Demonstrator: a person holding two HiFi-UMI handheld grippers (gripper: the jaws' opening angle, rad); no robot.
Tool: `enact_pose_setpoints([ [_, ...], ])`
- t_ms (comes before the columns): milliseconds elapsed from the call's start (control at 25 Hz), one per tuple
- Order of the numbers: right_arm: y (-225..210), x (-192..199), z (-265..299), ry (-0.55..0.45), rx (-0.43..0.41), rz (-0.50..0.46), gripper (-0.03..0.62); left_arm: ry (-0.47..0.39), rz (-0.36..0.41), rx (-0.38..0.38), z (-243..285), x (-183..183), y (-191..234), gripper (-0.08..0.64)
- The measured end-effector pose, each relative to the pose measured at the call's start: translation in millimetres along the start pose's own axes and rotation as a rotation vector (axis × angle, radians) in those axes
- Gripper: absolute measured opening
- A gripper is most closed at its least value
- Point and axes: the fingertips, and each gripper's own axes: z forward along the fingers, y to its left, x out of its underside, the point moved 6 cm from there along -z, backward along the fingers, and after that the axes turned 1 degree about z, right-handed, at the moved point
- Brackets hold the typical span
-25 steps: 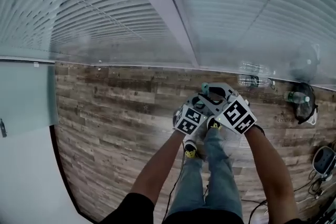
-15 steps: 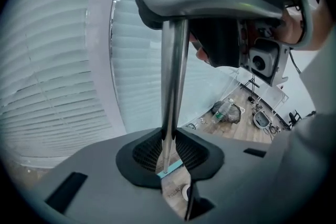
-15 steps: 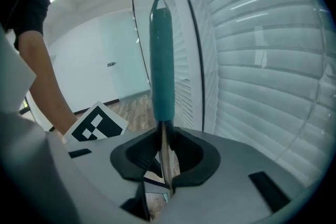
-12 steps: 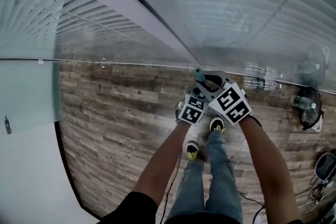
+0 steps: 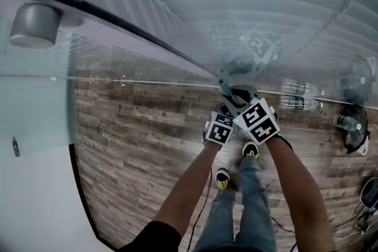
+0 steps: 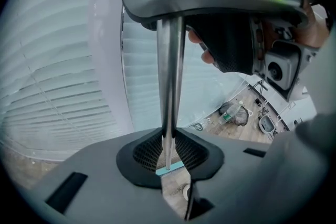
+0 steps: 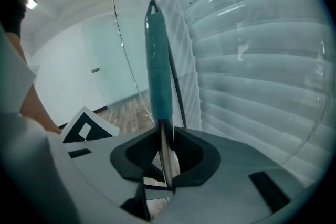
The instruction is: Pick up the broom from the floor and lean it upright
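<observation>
My left gripper (image 6: 168,150) has its jaws clamped on the bare metal shaft of the broom (image 6: 169,86). My right gripper (image 7: 165,157) is clamped on the same shaft further up, just under the teal grip (image 7: 158,71). In both, the pads press the shaft from either side. The broom stands close to upright between my hands. A teal strip (image 6: 169,168) at the shaft's far low end is likely its head, and I cannot tell whether it touches the wooden floor (image 5: 142,121). Past the grip rises the glass wall (image 5: 277,15) with its blinds. I judge the pick-up done and the leaning in hand. The next move calls for planting the head, tipping the top gently onto the glass, then opening one pair of jaws at a time while watching for a slide.
</observation>
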Motion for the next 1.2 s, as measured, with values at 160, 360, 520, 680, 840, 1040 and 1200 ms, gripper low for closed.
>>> enact_pose_setpoints([
  [160, -2, 1, 3, 0.002, 0.002, 0.004, 0.094, 0.014, -0.003, 0.007, 4, 0, 3, 0.092],
  [360, -1, -2, 7, 0.009, 0.003, -0.006, 0.094, 0.004, -0.009, 0.011, 3, -3, 7, 0.092],
  [520, -2, -2, 9, 0.011, 0.000, -0.003, 0.094, 0.004, 0.000, 0.013, 3, -3, 10, 0.092],
  [680, -3, -2, 7, -0.008, 0.016, 0.024, 0.099, 0.009, 0.016, 0.025, 2, 0, 9, 0.092],
  [840, -5, -1, 6, -0.015, 0.028, 0.053, 0.129, -0.006, 0.037, 0.004, -2, 2, 10, 0.094],
  [1040, -6, 1, 1, -0.002, 0.034, 0.055, 0.139, -0.015, 0.038, 0.014, -10, 0, 10, 0.094],
  [1200, 0, 3, -9, 0.008, 0.033, 0.034, 0.139, -0.026, 0.018, 0.026, -17, 5, 16, 0.094],
])
